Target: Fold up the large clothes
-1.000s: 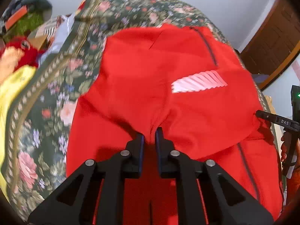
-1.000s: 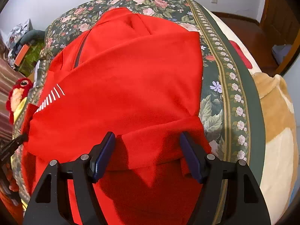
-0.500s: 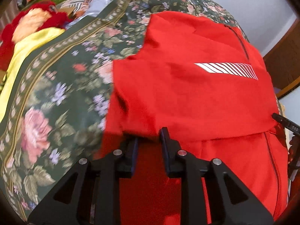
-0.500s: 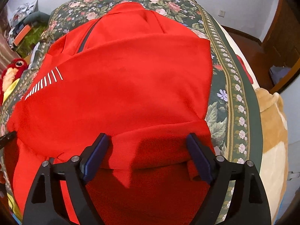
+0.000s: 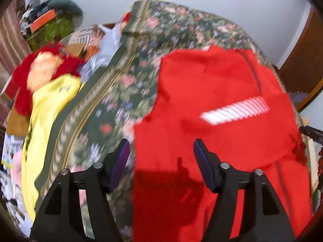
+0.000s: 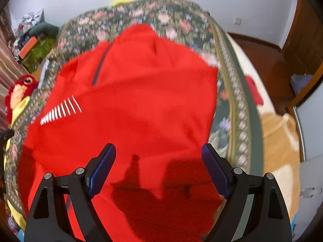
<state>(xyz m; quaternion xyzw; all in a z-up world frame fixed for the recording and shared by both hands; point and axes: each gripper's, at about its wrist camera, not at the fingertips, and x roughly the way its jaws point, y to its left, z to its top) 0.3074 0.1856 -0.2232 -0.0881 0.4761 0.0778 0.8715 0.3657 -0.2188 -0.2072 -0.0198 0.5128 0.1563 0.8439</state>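
Observation:
A large red jacket (image 5: 218,104) with a white striped logo (image 5: 235,111) and a dark zip lies partly folded on a floral bedspread (image 5: 113,104). It also shows in the right wrist view (image 6: 137,104). My left gripper (image 5: 160,151) is open and empty, its jaws wide apart above the jacket's left edge. My right gripper (image 6: 158,157) is open and empty above the jacket's near right part. The right gripper's tip shows at the right edge of the left wrist view.
A red plush toy (image 5: 42,70), a yellow cloth (image 5: 46,117) and clutter lie left of the bed. A tan and cream blanket (image 6: 278,137) hangs on the bed's right side. A wooden door (image 6: 302,32) and floor are at far right.
My left gripper was shut on the jacket's fold; it has let go and opened wide. Both grippers have lifted back from the cloth. The folded layer now rests on the jacket.

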